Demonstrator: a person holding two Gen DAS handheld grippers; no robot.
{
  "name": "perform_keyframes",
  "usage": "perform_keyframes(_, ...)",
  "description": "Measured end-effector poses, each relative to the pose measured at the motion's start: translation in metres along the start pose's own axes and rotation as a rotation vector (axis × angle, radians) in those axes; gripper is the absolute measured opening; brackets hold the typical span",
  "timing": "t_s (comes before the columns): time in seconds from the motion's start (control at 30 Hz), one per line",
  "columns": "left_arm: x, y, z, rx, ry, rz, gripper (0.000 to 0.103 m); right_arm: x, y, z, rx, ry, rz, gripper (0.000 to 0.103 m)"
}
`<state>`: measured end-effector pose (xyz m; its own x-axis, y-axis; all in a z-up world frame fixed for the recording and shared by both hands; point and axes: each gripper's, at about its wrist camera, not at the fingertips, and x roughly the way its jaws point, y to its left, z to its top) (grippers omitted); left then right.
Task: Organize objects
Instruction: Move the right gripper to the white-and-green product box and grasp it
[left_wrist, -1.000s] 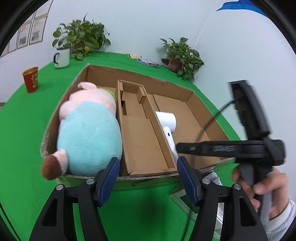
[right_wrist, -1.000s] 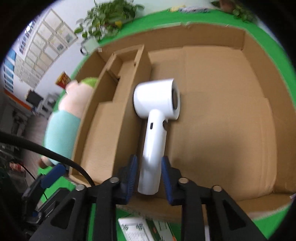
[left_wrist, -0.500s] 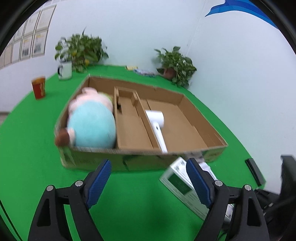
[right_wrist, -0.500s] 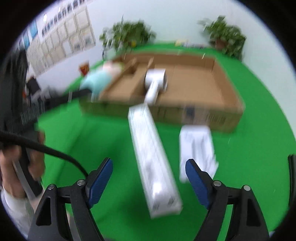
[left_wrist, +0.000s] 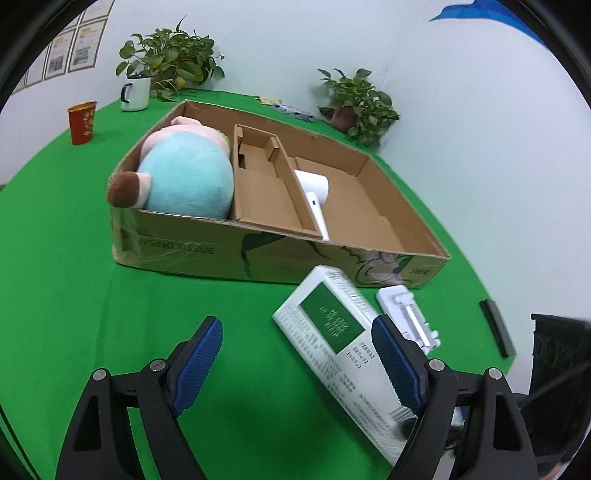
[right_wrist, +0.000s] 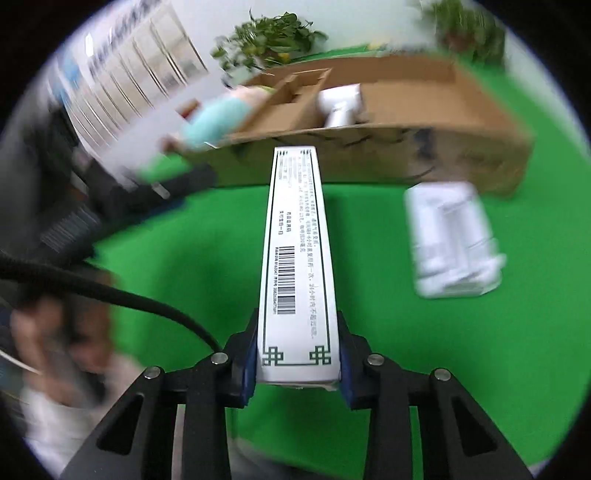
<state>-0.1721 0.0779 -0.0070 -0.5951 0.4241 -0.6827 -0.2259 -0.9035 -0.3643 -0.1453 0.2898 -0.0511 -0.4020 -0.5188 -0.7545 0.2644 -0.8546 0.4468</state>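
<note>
We have just been closing our right gripper (right_wrist: 297, 354) on the near end of the long white carton (right_wrist: 297, 254), lying on the green table (right_wrist: 388, 369) before the cardboard box (right_wrist: 406, 147), so its far end may sag or swing, while our left gripper (left_wrist: 295, 363) hangs wide and empty.

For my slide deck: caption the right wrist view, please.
Right tongs clamp a long white medicine box over the green table, cardboard box ahead.

Even, bright indoor light; shadows soft. Left wrist view sharp, with a faint shadow on the green cloth (left_wrist: 74, 295) under the cardboard box (left_wrist: 258, 258). Right wrist view motion-blurred all round; only the long white carton (right_wrist: 295, 258) reads crisp. Strong fisheye bending and black corners in both.
</note>
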Motion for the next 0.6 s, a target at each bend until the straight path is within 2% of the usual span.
perform_keyframes(0.07, 0.003, -0.003, -0.003, 0.017, 0.019, -0.005, 0.083, -0.004, -0.012, 0.000, 0.033, -0.019, -0.007, 0.044)
perform_keyframes(0.13, 0.010, -0.007, -0.009, 0.018, 0.045, -0.006, 0.083, -0.006, -0.031, -0.003, 0.091, -0.019, -0.051, 0.066)
perform_keyframes(0.2, 0.018, -0.008, -0.013, 0.001, 0.069, -0.029, 0.083, -0.012, -0.048, -0.008, 0.145, -0.014, -0.057, 0.067)
perform_keyframes(0.27, 0.027, -0.011, -0.017, -0.015, 0.089, -0.061, 0.083, -0.019, -0.048, -0.013, 0.120, -0.032, -0.087, 0.071)
perform_keyframes(0.37, 0.041, -0.014, -0.018, -0.035, 0.112, -0.085, 0.083, -0.028, -0.030, -0.019, -0.035, -0.088, -0.163, 0.079)
perform_keyframes(0.5, 0.058, -0.017, -0.016, -0.068, 0.146, -0.138, 0.082, -0.011, -0.002, -0.021, -0.227, -0.102, -0.263, 0.080)
perform_keyframes(0.6, 0.064, -0.014, -0.014, -0.100, 0.157, -0.163, 0.082, 0.010, 0.001, -0.016, -0.293, -0.105, -0.342, 0.080)
